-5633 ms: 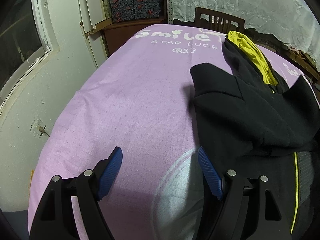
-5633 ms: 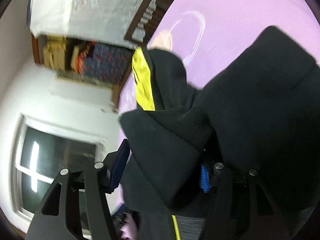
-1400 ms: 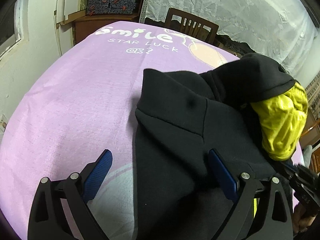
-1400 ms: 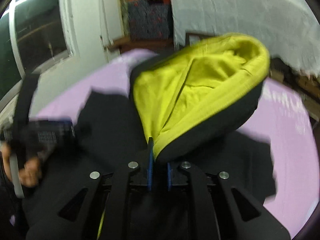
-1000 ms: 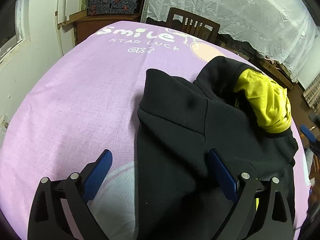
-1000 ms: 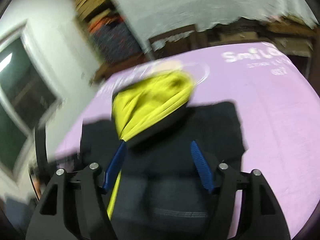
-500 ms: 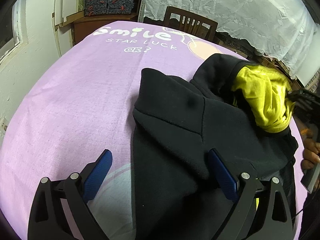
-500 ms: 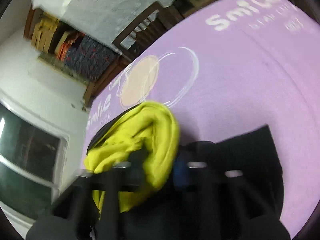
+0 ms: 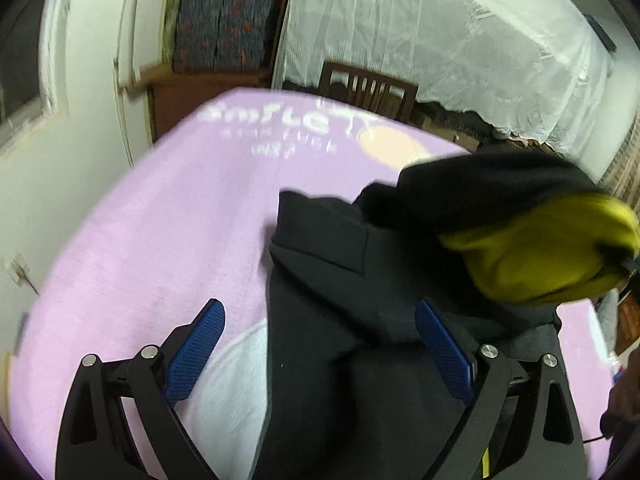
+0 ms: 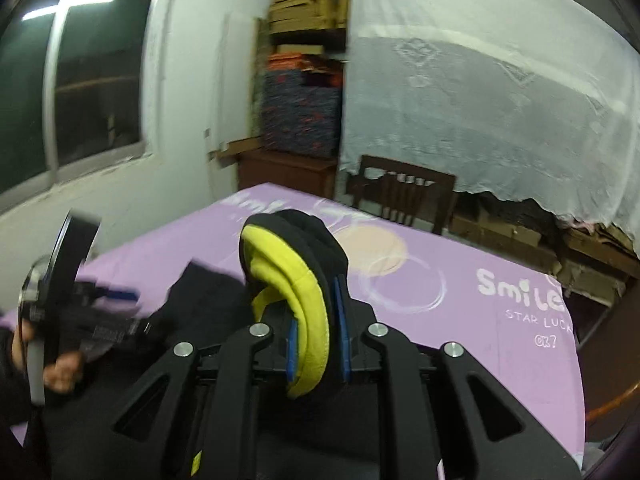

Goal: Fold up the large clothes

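Observation:
A black hoodie with a yellow-lined hood lies partly folded on the purple table cover. My left gripper is open, its blue pads straddling the hoodie's near part just above it. My right gripper is shut on the hood, pinching the yellow lining and black shell, and holds it lifted above the table. The left gripper and the hand holding it show at the left of the right wrist view.
A wooden chair stands at the table's far edge. Behind it hangs a white lace curtain. A wooden cabinet with stacked patterned boxes stands in the corner by a window. Bare purple cover lies left of the hoodie.
My right gripper let the hood go, opened, then closed on it again and lifted it. The left gripper stayed open over the hoodie and rose slightly.

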Available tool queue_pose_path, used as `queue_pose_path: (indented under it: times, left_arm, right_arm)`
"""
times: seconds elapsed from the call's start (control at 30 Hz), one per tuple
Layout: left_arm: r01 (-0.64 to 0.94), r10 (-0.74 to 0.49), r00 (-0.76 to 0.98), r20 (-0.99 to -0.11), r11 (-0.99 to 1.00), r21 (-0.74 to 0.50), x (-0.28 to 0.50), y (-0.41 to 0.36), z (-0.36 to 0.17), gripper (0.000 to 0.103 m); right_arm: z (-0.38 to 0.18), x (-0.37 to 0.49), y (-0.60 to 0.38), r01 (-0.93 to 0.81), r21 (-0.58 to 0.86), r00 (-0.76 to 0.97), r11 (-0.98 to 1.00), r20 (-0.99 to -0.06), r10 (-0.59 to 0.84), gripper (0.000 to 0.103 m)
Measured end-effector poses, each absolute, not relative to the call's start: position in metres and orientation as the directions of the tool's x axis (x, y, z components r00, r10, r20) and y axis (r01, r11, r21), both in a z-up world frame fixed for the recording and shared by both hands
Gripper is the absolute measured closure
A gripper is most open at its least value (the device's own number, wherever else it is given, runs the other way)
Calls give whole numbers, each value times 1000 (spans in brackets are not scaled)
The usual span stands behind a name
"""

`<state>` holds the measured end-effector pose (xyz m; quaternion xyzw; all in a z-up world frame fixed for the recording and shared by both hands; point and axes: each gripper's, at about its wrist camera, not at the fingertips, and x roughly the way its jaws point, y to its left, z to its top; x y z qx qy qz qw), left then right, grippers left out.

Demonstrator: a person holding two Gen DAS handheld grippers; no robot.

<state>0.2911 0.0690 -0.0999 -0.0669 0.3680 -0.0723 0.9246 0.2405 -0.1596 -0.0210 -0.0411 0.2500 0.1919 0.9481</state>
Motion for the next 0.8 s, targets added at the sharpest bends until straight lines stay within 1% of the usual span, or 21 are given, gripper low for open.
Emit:
queue_pose_path:
  times: [0.1, 0.2, 0.27, 0.5, 0.7, 0.8]
  left_arm:
    - [95, -157, 759, -632, 987, -131, 269, 61, -89, 7]
    - [111, -153, 771, -618, 988, -107, 256, 50, -84, 7]
    - [123, -150, 776, -612, 989, -87, 253, 45, -83, 7]
    - [130, -135, 755, -642, 990, -55, 256, 41, -91, 7]
    - [138, -125, 755, -644, 990, -31, 255, 38, -95, 7]
    - [142, -124, 754, -645, 990, -23, 254, 37, -95, 7]
  right_arm:
    - [-40, 217, -157, -399, 43, 781, 916, -507, 364, 89]
    - [-60, 198, -152, -414, 64, 758, 908, -529, 383, 89]
    - [-73, 184, -144, -433, 39, 744, 900, -549, 382, 89]
    - [-99, 167, -125, -491, -36, 700, 871, -611, 369, 88]
    - [-120, 161, -108, -534, -87, 658, 841, -668, 348, 86]
    - [-126, 156, -102, -555, -104, 639, 825, -688, 343, 81]
